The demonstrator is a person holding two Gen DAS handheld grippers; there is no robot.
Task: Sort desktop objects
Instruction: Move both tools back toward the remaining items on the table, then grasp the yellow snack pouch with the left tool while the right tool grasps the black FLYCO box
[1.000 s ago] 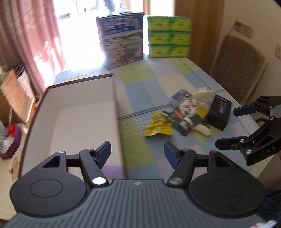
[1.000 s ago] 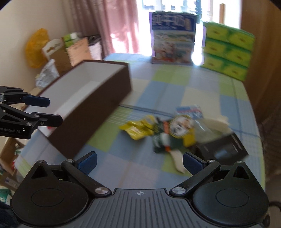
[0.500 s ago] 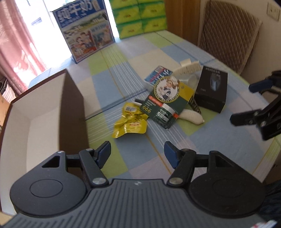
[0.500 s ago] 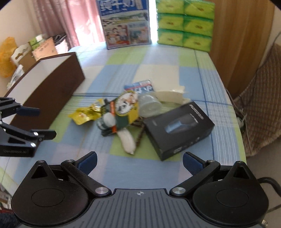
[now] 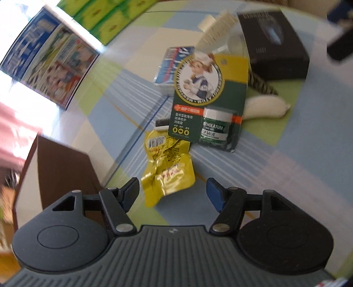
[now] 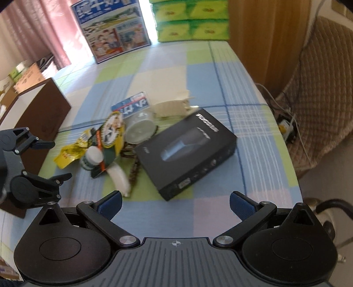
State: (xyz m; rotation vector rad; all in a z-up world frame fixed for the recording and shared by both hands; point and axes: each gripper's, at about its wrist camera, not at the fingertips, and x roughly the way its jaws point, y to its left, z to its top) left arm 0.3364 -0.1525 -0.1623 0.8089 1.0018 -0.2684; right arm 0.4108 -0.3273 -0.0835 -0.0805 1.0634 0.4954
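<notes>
A pile of small items lies on the checked tablecloth: a crumpled yellow packet (image 5: 167,167) (image 6: 70,152), a green lip salve card (image 5: 209,99) (image 6: 108,136), a blue pack (image 5: 174,64), a white clip (image 6: 172,108), a clear round tub (image 6: 141,130) and a black box (image 6: 187,150) (image 5: 273,42). My left gripper (image 5: 172,195) (image 6: 57,161) is open just short of the yellow packet, with nothing pressed between its fingers. Open and empty, my right gripper (image 6: 176,204) hangs in front of the black box. A brown box with a white inside (image 5: 55,167) (image 6: 35,110) stands to the left.
A printed blue carton (image 6: 114,28) and stacked green tissue packs (image 6: 192,19) stand at the table's far end. A quilted chair (image 6: 320,99) and cables sit past the right table edge. Curtains and cardboard boxes fill the far left.
Both grippers have dropped and closed in on the pile. The left one rolled and swung from over the brown box to the yellow packet. The right one moved toward the black box.
</notes>
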